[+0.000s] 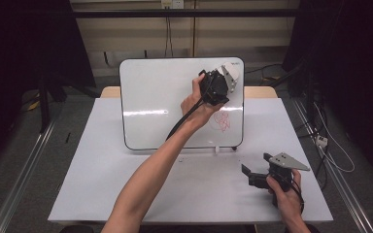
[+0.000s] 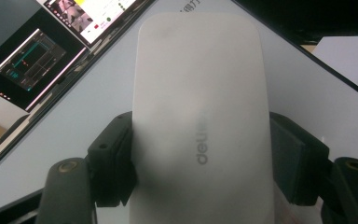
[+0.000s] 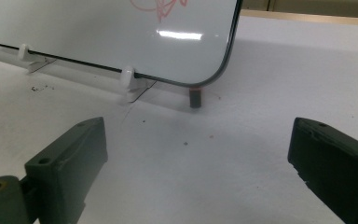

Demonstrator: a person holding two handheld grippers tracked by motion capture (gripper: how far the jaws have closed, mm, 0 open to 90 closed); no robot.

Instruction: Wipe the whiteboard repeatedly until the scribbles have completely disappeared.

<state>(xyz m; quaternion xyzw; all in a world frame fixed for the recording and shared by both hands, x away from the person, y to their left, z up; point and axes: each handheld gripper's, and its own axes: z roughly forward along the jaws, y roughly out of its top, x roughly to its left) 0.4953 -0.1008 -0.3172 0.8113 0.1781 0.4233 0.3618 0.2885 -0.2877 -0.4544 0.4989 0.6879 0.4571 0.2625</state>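
Eraser (image 2: pixel 200 121) is clamped in left hand-held gripper (image 1: pixel 218 85) against whiteboard (image 1: pixel 155 102), red scribble (image 1: pixel 221 121) to be wiped next; right hand-held gripper (image 1: pixel 252 177) is held apart over table (image 1: pixel 102 170).

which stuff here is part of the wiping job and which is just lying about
In the job:
- white eraser, clamped in the left hand-held gripper
- whiteboard
- red scribble on it

Lying about:
- small dark cap-like piece by the board's corner
- right hand-held gripper, open, idle
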